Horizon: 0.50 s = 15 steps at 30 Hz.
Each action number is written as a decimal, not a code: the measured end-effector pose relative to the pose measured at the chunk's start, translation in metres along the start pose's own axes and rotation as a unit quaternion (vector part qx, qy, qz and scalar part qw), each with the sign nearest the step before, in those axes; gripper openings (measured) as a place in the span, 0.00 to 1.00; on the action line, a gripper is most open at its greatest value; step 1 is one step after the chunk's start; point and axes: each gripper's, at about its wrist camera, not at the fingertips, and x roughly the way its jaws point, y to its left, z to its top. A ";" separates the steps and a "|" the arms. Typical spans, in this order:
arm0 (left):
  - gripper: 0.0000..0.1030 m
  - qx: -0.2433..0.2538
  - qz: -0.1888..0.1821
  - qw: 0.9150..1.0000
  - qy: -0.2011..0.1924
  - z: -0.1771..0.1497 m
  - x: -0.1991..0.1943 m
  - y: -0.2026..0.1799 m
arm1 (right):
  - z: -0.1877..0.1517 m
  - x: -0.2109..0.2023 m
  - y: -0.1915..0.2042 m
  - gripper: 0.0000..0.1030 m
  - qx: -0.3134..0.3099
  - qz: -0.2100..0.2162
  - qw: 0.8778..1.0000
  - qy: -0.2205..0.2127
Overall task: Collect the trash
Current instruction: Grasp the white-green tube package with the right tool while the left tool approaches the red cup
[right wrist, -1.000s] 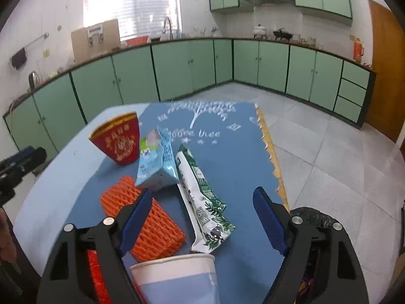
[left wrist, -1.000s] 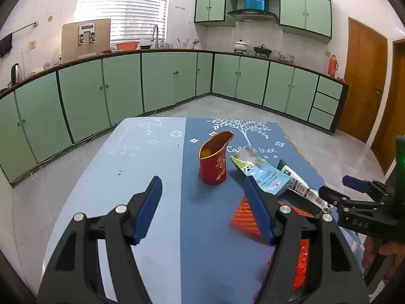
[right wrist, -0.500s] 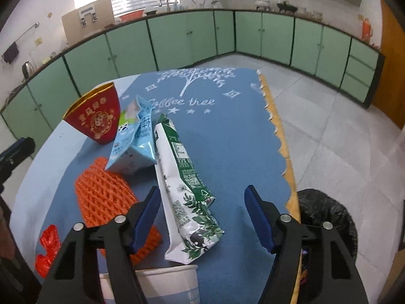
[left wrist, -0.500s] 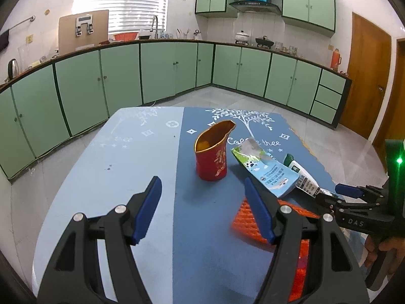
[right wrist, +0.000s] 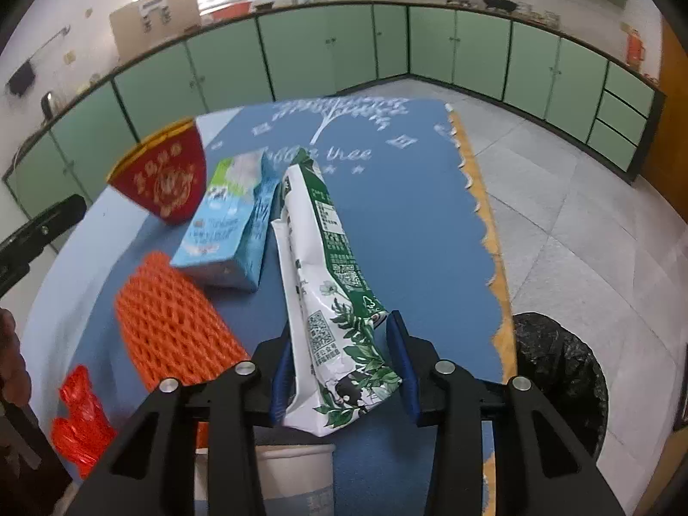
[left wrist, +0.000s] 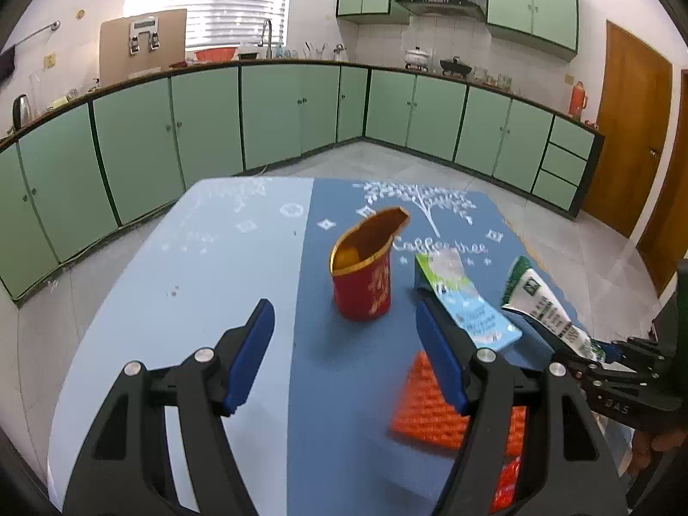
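My right gripper point(right wrist: 342, 365) is closing around the near end of a green and white milk carton point(right wrist: 327, 266) that lies flat on the blue table point(right wrist: 408, 215); both pads sit at its sides. The carton also shows in the left wrist view point(left wrist: 542, 305). My left gripper point(left wrist: 348, 352) is open and empty, above the table just short of a crushed red cup point(left wrist: 363, 275). A light blue carton point(right wrist: 232, 223) and orange foam netting point(right wrist: 167, 322) lie between them.
A black-lined trash bin point(right wrist: 559, 370) stands on the floor off the table's right edge. A white paper cup point(right wrist: 296, 473) sits under my right gripper. A red wrapper point(right wrist: 79, 421) lies at the near left. Green cabinets line the walls.
My right gripper has moved forward over the green carton and its jaws have narrowed around it. My left gripper has stayed open and shifted slightly.
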 end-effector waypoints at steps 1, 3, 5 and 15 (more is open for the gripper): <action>0.65 0.000 0.001 1.000 -0.004 0.003 -0.001 0.000 | 0.002 -0.004 -0.002 0.39 0.006 -0.001 1.000 -0.006; 0.65 -0.001 -0.001 1.000 -0.015 0.010 -0.003 -0.001 | 0.006 -0.009 -0.004 0.39 0.009 -0.004 1.000 -0.011; 0.64 0.001 -0.009 1.000 -0.028 0.020 -0.003 -0.004 | 0.011 -0.013 -0.004 0.39 0.007 -0.008 1.000 -0.018; 0.47 0.026 -0.041 0.998 -0.040 0.051 0.030 -0.028 | 0.027 -0.017 -0.008 0.39 0.011 -0.014 0.999 -0.033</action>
